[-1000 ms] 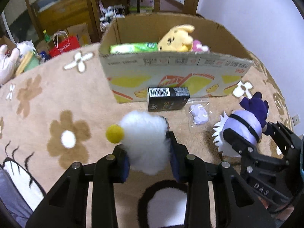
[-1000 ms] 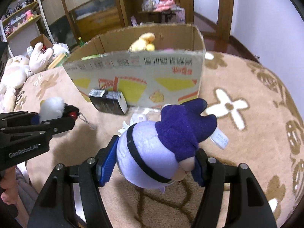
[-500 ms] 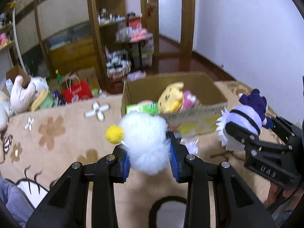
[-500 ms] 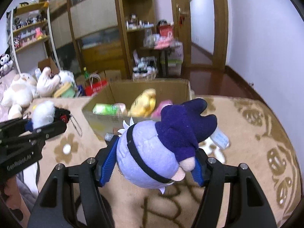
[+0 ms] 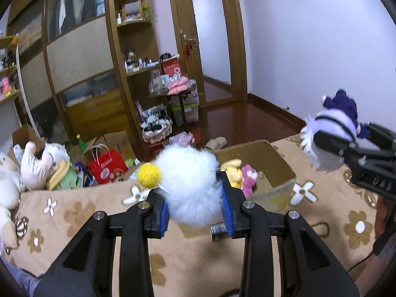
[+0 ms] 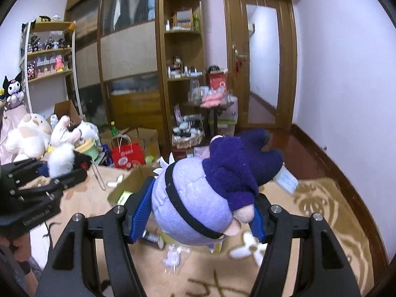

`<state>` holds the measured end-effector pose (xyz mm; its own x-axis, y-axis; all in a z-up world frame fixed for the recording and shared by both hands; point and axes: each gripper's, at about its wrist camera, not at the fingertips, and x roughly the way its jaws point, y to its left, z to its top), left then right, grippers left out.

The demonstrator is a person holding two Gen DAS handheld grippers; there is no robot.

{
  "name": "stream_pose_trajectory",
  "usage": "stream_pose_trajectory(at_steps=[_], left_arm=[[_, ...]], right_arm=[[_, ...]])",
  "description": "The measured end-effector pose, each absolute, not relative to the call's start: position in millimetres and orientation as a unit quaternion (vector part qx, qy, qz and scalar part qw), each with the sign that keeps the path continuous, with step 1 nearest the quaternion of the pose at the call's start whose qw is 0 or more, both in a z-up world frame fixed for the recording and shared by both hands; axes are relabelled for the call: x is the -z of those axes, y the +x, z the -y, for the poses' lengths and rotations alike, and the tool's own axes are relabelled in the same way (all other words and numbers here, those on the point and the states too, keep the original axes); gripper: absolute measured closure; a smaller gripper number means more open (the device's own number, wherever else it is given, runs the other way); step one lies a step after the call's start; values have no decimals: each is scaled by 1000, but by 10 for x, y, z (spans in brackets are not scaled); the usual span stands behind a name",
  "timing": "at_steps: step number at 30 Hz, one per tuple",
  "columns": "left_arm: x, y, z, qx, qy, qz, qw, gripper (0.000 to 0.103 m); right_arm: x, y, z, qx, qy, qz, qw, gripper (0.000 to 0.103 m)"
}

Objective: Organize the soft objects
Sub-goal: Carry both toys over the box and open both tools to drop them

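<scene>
Blue pads line both claws, and each claw is clamped on a soft toy. In the left wrist view, low in the centre of the frame, the left gripper (image 5: 195,211) has its jaws drawn in narrow, pressing into both sides of a white fluffy ball toy (image 5: 191,185) with a yellow pompom (image 5: 149,174) at its upper left. The fur bulges out above and below the pads.

In the right wrist view the right gripper (image 6: 198,216) stands about half open, its pads pressed against the two flanks of a lavender plush doll (image 6: 198,203) with a black band round its body and a dark purple top; a white tag (image 6: 287,180) sticks out at its right. In the left wrist view the same doll sits at the right edge of the frame, held clear above the blanket.

Behind the white toy, centre right of the left view, an open cardboard box (image 5: 272,158) rests on a tan flower-patterned blanket (image 5: 74,212). Inside it lie a yellow plush (image 5: 232,173) and a pink plush (image 5: 248,175), side by side.

Further out, at the left of the left view, pale stuffed animals (image 5: 37,165) are piled beside a red paper bag (image 5: 109,165). Wooden shelving (image 5: 133,57) and a door (image 5: 210,37) fill the upper frame.
</scene>
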<state>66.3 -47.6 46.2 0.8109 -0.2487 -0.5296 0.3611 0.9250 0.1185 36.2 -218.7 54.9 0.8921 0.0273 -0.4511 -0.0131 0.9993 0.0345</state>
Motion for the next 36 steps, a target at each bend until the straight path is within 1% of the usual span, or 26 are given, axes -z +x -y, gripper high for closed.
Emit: stream_pose_trajectory(at_steps=[5,11,21,25,30,32,34,36], left_arm=[[-469,913,611,160,122,-259,945,70],[-382,1230,737,154,134,-260,944,69],[123,1583,800,160,125,-296,933,69],[266,1638,794,164,117,-307,930,67],[427,1733,782,169,108,-327,923,66],[476,1759,773,168,107,-334,921,63],[512,1778,761,165,108,-337,920,51],[536,1778,756,159,113,-336,921,49]], right_arm=[[-649,573,2268,-15,9,-211,977,33],[-555,804,2336,-27,21,-208,978,33],[-140,1151,2383,-43,49,-244,968,32],[56,1249,2384,-46,66,-274,958,31],[229,1350,2389,-56,78,-290,952,30],[267,1380,2401,-64,89,-294,949,28],[315,1419,2420,-78,104,-308,942,26],[345,1445,2399,-84,108,-316,939,26]])
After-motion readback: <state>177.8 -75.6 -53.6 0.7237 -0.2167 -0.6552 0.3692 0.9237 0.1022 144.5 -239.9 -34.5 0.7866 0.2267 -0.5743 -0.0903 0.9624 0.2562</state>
